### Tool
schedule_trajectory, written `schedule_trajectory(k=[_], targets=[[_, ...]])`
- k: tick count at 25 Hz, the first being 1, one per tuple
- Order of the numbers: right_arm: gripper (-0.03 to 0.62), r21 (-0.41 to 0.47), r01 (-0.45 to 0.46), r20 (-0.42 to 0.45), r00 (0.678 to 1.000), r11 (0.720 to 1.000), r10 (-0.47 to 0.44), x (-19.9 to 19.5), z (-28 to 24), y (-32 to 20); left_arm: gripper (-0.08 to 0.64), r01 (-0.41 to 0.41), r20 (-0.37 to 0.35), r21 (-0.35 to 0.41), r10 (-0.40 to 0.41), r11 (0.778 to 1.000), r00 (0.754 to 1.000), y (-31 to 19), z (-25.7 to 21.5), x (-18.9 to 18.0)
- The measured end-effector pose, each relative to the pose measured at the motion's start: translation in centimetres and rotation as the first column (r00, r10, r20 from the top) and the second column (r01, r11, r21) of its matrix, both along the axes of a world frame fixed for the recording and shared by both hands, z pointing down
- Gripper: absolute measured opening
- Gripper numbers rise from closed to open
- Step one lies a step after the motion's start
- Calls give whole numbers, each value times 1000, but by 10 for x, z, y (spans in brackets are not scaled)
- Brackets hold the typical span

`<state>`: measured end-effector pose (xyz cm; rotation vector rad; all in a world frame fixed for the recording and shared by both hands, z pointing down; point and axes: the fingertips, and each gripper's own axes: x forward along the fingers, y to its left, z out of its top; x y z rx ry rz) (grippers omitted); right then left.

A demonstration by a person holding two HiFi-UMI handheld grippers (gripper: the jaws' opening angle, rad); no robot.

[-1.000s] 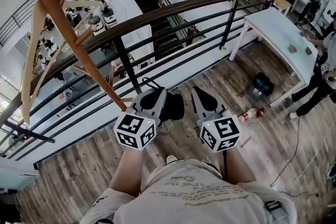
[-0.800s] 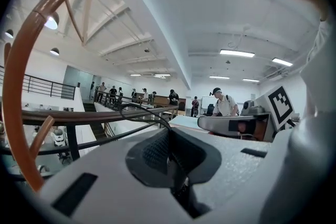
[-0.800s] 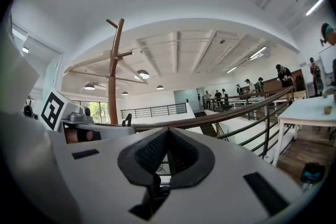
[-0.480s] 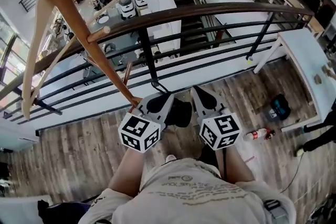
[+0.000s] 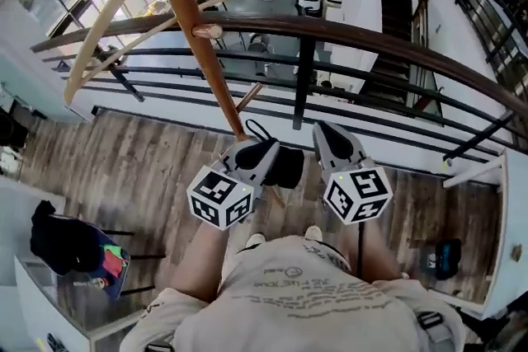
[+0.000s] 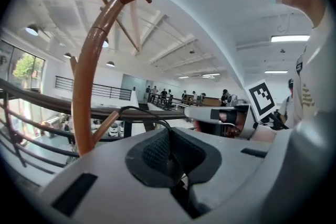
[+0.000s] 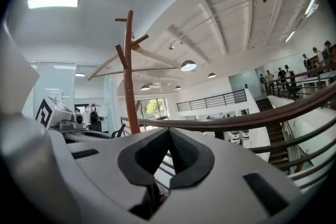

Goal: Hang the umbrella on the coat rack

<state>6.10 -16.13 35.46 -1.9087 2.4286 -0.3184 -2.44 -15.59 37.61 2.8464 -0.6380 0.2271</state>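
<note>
The wooden coat rack (image 5: pixel 186 12) slants down from the top of the head view, and its pole ends just beyond my left gripper (image 5: pixel 264 146). That gripper is shut on the black folded umbrella (image 5: pixel 287 166), whose bulk hangs between the two grippers. The umbrella's thin strap loop (image 5: pixel 257 129) sticks out past the jaw tips towards the pole. In the left gripper view the loop (image 6: pixel 139 111) rises from the closed left gripper (image 6: pixel 168 131), close beside the rack (image 6: pixel 86 86). My right gripper (image 5: pixel 324 130) is shut and holds nothing. From the right gripper (image 7: pixel 168 131), the rack (image 7: pixel 128 76) stands off to the left.
A dark railing (image 5: pixel 371 37) with a brown top rail runs right behind the rack, with a drop to a lower floor beyond. A black bag (image 5: pixel 62 243) lies on a table at lower left. A dark bag (image 5: pixel 437 255) sits on the wood floor at right.
The head view has swung left, so the rack pole now stands nearer the middle, right above the left gripper. Both grippers keep their pose, side by side, with the umbrella still held.
</note>
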Motion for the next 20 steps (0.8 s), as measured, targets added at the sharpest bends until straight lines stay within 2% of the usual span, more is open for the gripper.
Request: schedule_trajectory(k=[5, 11, 16, 20], targets=[[2, -8, 170, 15, 985, 985, -170, -12, 5, -19, 5, 161, 21, 13, -162, 987, 987, -6, 1, -15], [2, -30, 333, -5, 943, 942, -333, -35, 17, -22, 4, 320, 62, -7, -319, 947, 946, 1, 19, -31], [2, -50, 386, -15, 922, 921, -387, -35, 30, -21, 3, 405, 100, -27, -401, 914, 911, 4, 44, -39], [2, -54, 396, -25, 917, 917, -398, -36, 30, -26, 4, 404, 155, -33, -395, 914, 906, 2, 61, -36]])
